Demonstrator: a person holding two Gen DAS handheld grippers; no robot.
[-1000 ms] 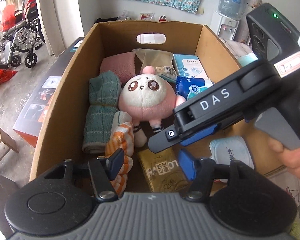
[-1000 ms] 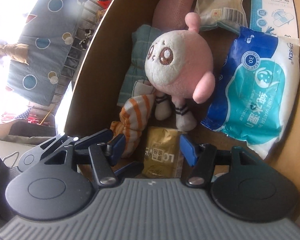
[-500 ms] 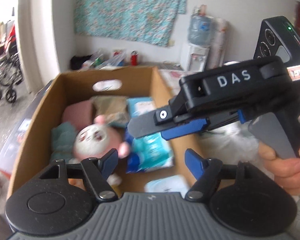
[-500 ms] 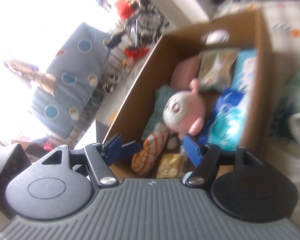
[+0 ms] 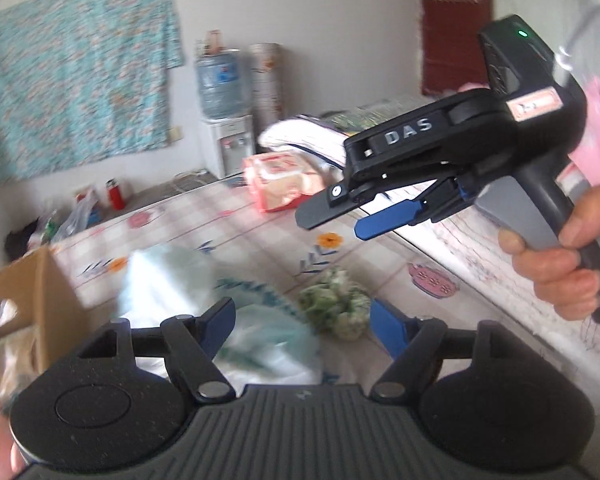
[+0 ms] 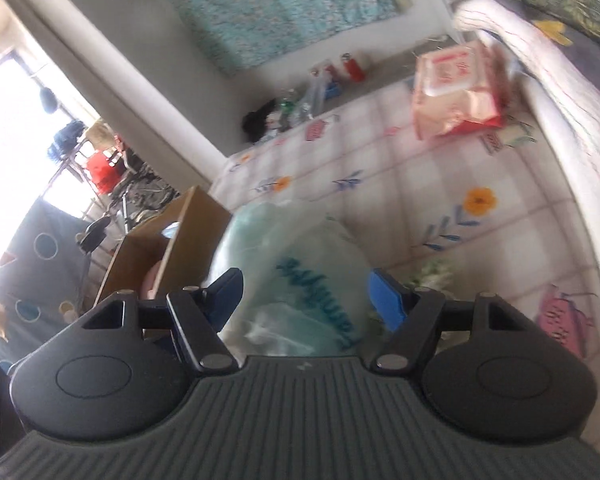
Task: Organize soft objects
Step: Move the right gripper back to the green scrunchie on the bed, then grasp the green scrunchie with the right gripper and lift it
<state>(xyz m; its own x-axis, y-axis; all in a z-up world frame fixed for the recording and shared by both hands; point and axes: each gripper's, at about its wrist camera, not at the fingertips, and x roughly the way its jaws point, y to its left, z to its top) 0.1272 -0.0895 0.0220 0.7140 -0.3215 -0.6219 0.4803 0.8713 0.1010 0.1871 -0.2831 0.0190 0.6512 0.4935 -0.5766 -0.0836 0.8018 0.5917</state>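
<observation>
A pale green and white plastic bag [image 5: 196, 284] [image 6: 300, 256] with teal lettering lies on the flowered sheet [image 5: 268, 240] beside the cardboard box [image 5: 44, 292] [image 6: 180, 236]. A small green and white soft bundle [image 5: 336, 312] [image 6: 432, 276] rests just right of the bag. A pink soft pack [image 5: 284, 180] [image 6: 456, 92] lies farther back. My left gripper [image 5: 302, 320] hovers open above the bag and the bundle, holding nothing. My right gripper [image 6: 304, 296] [image 5: 336, 224] is open over the bag, its pads clear of it.
A folded quilt [image 5: 312, 136] [image 6: 540, 48] is piled along the bed's right side. A water dispenser [image 5: 224, 92] stands by the far wall under a hanging teal cloth [image 5: 80, 72]. Bottles and bags [image 6: 300, 100] clutter the floor beyond the bed. A hand [image 5: 560, 276] grips the right tool.
Both grippers have swung right, away from the box's inside to over the bed. The plush and towels have left view; the bag and bundle have come in. Both jaws stand wider.
</observation>
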